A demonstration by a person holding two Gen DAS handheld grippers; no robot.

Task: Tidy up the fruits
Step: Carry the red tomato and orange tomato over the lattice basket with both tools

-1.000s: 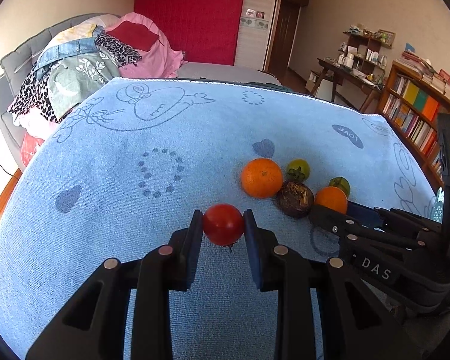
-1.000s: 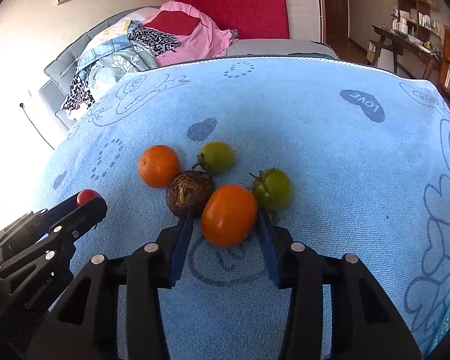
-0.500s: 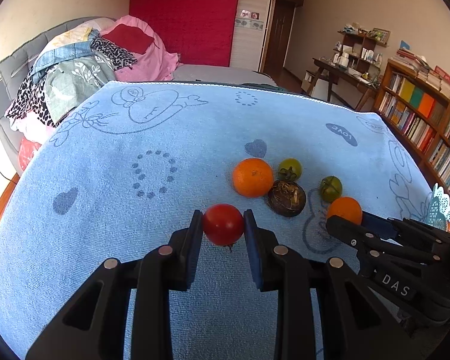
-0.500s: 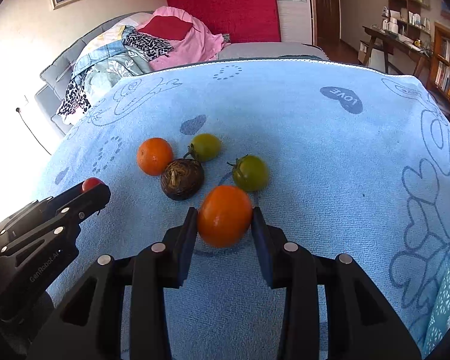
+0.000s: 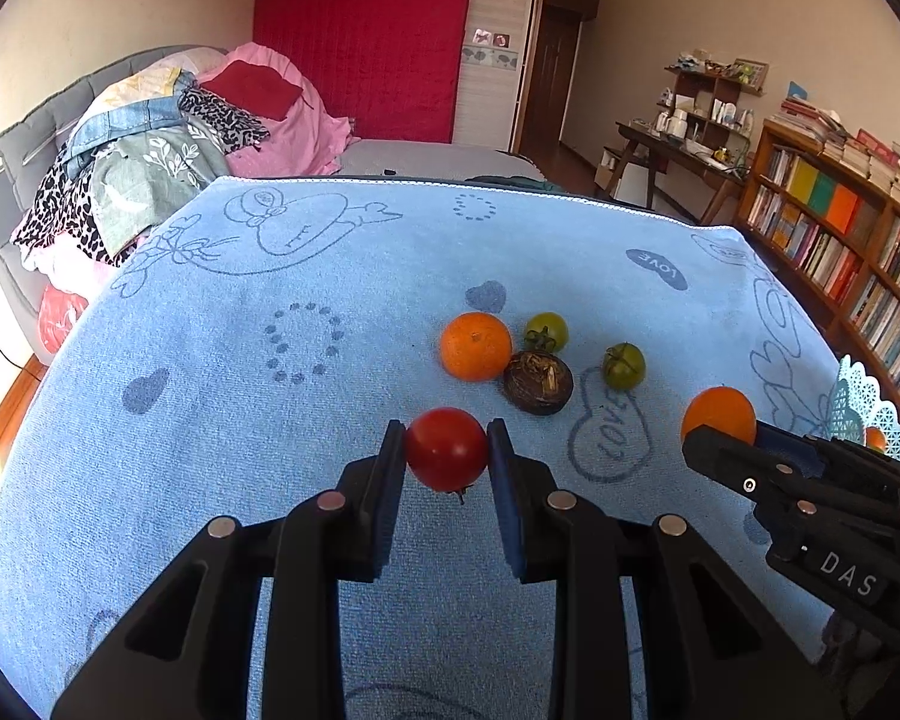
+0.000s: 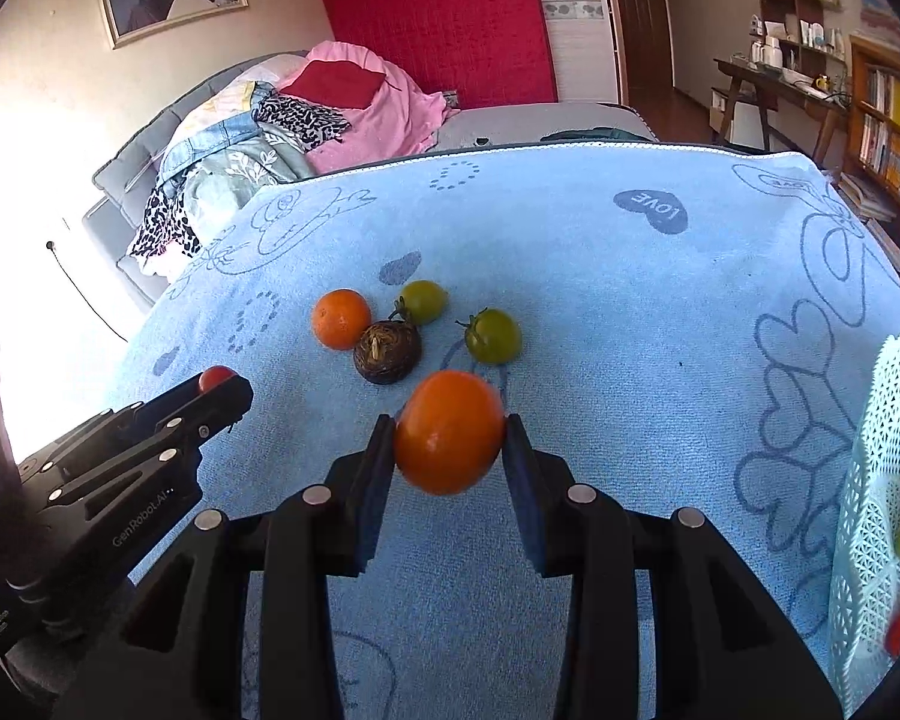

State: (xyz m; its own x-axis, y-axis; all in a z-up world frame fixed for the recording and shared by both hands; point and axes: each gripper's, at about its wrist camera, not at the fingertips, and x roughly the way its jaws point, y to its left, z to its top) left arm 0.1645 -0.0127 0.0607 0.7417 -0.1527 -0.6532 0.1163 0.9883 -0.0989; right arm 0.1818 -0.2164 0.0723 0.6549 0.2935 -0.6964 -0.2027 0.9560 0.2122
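Fruit is gripped in both tools above a light blue towel (image 5: 210, 360) spread over the table. A red tomato (image 5: 447, 449) is clamped between the pads of the left gripper (image 5: 447, 456), whose jaws are closed tight on it. An orange tomato (image 6: 449, 431) is pinched by the right gripper (image 6: 449, 441), its jaws closed only as far as the fruit's width allows. Four fruits are left lying on the towel, far of both grippers: an orange (image 6: 341, 319) at the left, a dark brown round fruit (image 6: 387, 351) touching it, and two green tomatoes (image 6: 424, 301) (image 6: 493, 336). A white lattice basket (image 6: 876, 480) is seen at the right edge, with several fruits inside it.
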